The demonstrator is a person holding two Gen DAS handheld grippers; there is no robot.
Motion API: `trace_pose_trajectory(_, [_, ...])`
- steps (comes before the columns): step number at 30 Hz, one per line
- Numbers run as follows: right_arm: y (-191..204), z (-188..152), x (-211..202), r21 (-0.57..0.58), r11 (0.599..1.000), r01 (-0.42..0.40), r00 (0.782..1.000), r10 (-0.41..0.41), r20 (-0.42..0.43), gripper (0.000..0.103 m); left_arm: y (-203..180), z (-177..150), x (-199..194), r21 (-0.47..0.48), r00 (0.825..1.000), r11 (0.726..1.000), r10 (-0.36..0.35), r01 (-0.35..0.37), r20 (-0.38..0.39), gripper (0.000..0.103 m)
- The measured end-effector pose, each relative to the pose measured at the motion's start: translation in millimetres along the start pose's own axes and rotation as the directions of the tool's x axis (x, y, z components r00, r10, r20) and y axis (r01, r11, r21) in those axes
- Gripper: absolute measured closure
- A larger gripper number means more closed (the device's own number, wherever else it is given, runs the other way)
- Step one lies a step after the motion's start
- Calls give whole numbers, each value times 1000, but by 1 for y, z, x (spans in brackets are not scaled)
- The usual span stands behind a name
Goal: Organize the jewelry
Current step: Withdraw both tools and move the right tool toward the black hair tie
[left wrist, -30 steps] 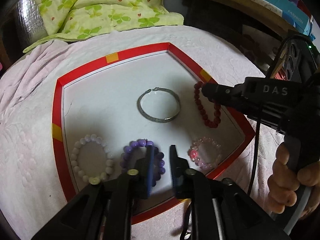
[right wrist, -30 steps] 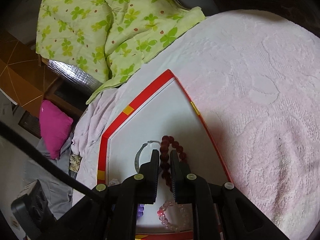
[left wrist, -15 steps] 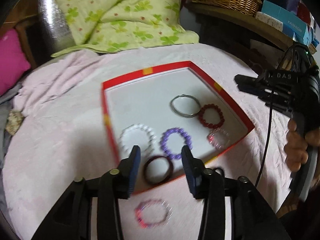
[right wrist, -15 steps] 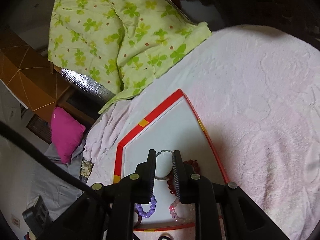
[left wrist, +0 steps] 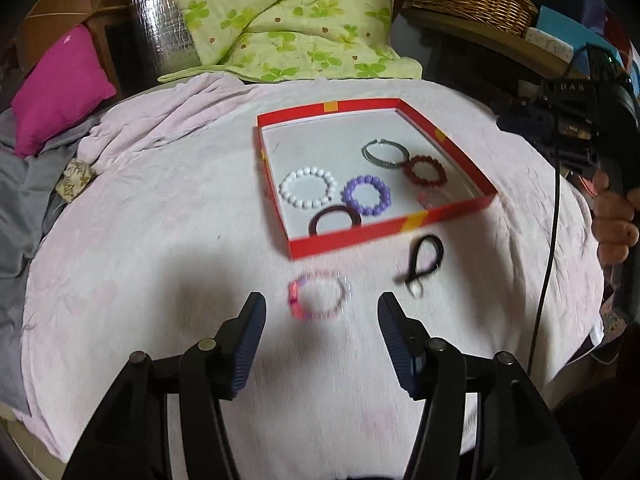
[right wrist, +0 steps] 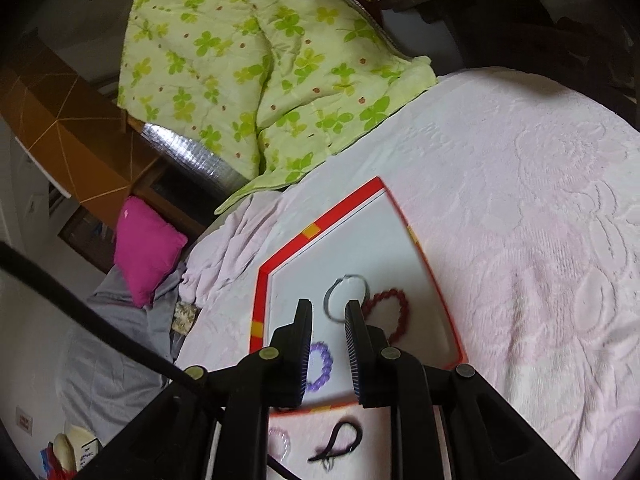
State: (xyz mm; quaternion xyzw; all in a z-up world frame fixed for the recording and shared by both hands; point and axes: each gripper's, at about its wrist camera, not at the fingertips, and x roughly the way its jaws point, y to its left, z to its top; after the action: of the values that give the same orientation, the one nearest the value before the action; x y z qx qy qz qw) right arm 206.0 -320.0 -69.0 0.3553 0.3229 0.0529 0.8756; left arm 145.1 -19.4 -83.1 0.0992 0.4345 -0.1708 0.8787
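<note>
Left wrist view: left gripper [left wrist: 320, 334] jaws just opening, empty, backs off tray [left wrist: 394, 229] | pink bracelet [left wrist: 318, 295] on cloth beside tray's near edge | right gripper [right wrist: 329, 344] nearly closed, empty

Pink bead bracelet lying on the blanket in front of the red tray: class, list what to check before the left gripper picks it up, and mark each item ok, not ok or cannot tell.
1. Left gripper empty, jaws just opened wide: ok.
2. Pink bead bracelet lies ahead between the fingers, untouched: ok.
3. Black hair tie lies apart from the bracelet: ok.
4. Red tray has bare floor left for it: ok.
5. Right gripper empty and away from the bracelet: ok.
6. Bracelet's exact outline, blurred: cannot tell.
</note>
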Motion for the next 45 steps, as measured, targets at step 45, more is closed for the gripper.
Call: trace_pose_trajectory(45, [18,-95,8,-69,997,-44,960,23,-278,53,-1,-25,-38,3,965,967,252,-253,73,41])
